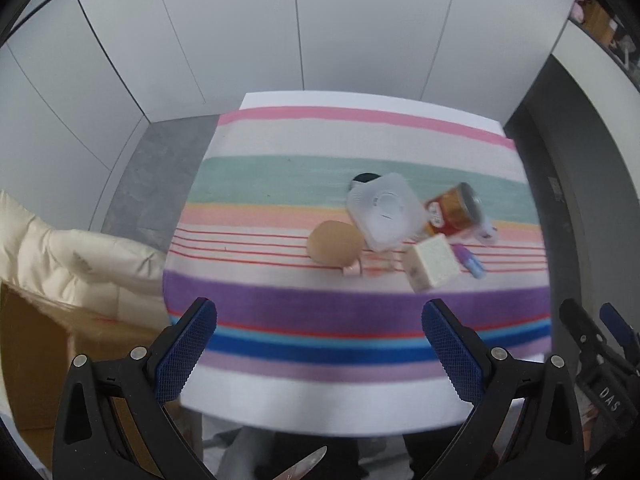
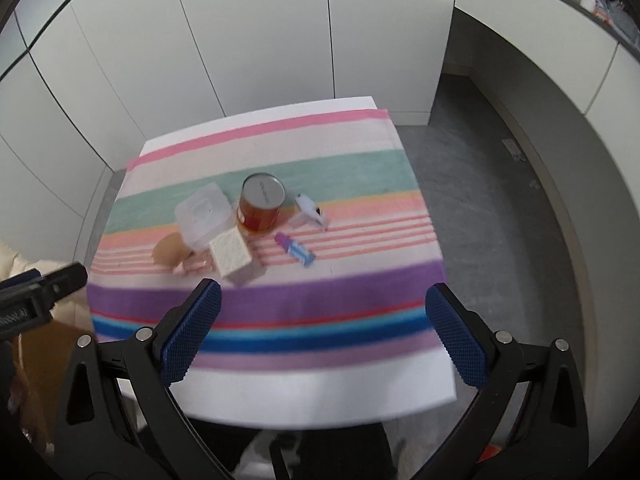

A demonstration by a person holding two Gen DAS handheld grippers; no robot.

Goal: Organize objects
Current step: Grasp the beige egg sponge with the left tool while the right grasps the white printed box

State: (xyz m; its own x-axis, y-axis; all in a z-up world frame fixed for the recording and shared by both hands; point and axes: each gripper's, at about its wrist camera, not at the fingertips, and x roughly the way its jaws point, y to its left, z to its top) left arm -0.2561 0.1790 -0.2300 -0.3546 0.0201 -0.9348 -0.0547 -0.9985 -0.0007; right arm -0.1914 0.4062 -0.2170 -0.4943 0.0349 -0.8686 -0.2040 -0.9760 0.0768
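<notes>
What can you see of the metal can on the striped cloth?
The can stands upright on the striped cloth, near the middle of the clutter. It has a flat grey metal lid with small print and a red and amber label around its body. The translucent plastic box is close on its left; whether they touch is unclear.

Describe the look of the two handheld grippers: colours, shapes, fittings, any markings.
Both match. The left gripper and right gripper each have two black plastic arms with triangular cut-outs and round silver bolt heads, tipped with blue cross-hatched textured finger pads. White lettering, seemingly "DAS", marks the right gripper's body in the left wrist view. No cables or sleeves show.
</notes>
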